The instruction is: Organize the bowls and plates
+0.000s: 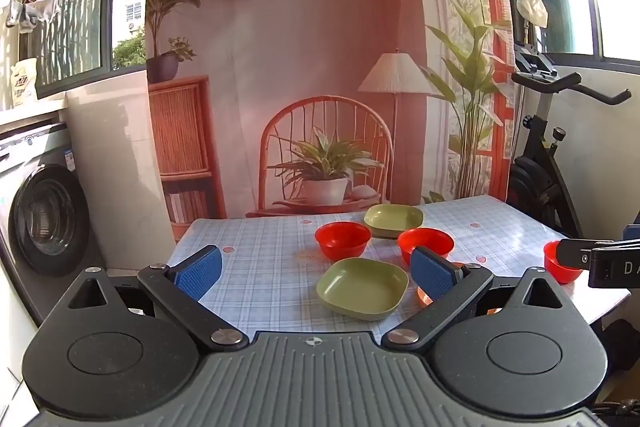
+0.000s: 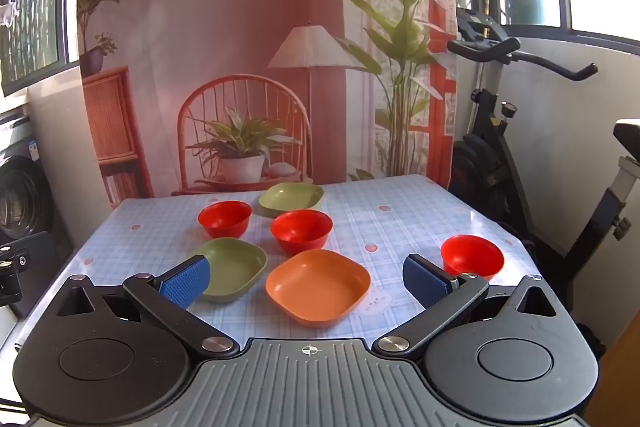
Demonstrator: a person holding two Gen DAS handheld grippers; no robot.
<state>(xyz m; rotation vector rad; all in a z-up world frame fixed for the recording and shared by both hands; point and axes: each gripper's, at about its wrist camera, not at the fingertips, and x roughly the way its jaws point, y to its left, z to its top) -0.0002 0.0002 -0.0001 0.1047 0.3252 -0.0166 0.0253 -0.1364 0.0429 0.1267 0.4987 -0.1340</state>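
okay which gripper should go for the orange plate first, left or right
Right. The orange plate lies centred just ahead of the open right hand-held gripper. In the left wrist view only a sliver of it shows behind a pad of the left hand-held gripper, which faces the near green plate instead.

Six dishes sit right side up on the table, and none has anything in it. The orange plate [image 2: 318,285] is square and closest. A green plate [image 2: 234,269] lies just left of it. Another green plate [image 2: 291,197] sits at the back. Two red bowls [image 2: 225,219] [image 2: 301,230] stand in the middle. A third red bowl [image 2: 472,255] sits alone on the right.
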